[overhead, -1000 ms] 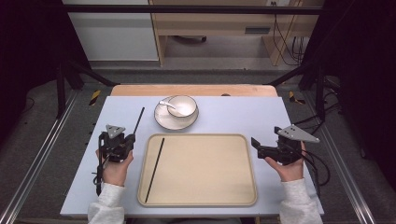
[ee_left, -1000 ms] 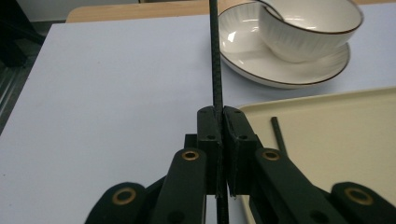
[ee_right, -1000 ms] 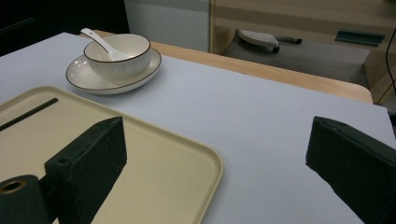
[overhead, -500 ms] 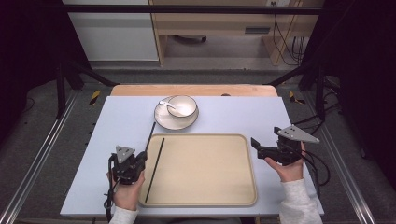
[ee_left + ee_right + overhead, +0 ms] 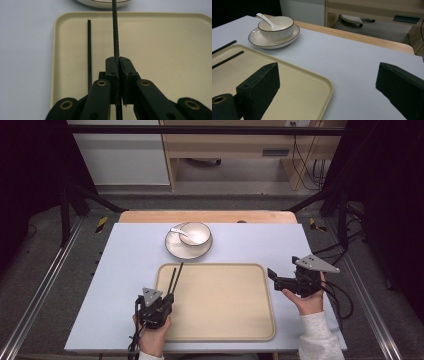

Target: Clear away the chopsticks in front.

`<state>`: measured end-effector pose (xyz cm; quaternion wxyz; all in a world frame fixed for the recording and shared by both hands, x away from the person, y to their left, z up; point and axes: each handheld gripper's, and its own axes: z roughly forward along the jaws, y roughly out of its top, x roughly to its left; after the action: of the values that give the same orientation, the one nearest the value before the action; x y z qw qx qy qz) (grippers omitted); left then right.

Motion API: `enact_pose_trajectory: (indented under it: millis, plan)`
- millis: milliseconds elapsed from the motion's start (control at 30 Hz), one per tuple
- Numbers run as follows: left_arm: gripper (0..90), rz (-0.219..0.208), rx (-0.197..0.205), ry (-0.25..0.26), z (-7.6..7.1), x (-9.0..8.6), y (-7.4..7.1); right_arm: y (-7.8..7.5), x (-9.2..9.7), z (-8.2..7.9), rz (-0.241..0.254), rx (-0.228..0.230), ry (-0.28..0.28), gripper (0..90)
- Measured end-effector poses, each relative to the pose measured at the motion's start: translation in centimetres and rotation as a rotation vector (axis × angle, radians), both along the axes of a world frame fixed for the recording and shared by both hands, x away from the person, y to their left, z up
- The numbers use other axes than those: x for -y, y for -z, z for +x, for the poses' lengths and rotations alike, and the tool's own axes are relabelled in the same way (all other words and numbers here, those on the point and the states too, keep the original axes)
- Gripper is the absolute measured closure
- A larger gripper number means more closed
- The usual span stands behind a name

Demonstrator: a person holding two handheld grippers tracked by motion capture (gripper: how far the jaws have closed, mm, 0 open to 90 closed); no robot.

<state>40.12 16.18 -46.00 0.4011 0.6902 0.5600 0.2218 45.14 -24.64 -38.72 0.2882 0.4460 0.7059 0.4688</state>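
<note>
At lower left of the frame, the left hand-held gripper pinches one chopstick pointing straight ahead over the tray, parallel to the second chopstick lying beside it, while the right hand-held gripper waits open.

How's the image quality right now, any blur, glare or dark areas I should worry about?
High view: table evenly lit, surroundings very dark, slightly soft. Left gripper view: the left tool shut on a chopstick is sharp, no glare on the tray. Right gripper view: the right tool looms dark and soft; the bowl is clear.
</note>
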Motion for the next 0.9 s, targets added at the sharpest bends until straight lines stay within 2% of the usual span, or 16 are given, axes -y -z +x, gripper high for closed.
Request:
enact_pose_trajectory:
  millis: [433, 767, 900]
  plan:
    - [85.5, 0.035, -0.075, -0.005, 0.9, 1.2, 1.9, 0.1, -0.1, 0.1, -0.005, -0.003, -0.001, 5.7]
    - [83.0, 0.048, -0.078, 0.007, 1.0, 1.3, 1.9, 0.1, -0.1, 0.1, -0.002, -0.004, -0.001, 5.6]
    - [80.1, 0.040, -0.057, 0.020, 1.1, 0.9, 1.1, 0.1, -0.1, 0.1, -0.004, -0.004, -0.001, 5.6]
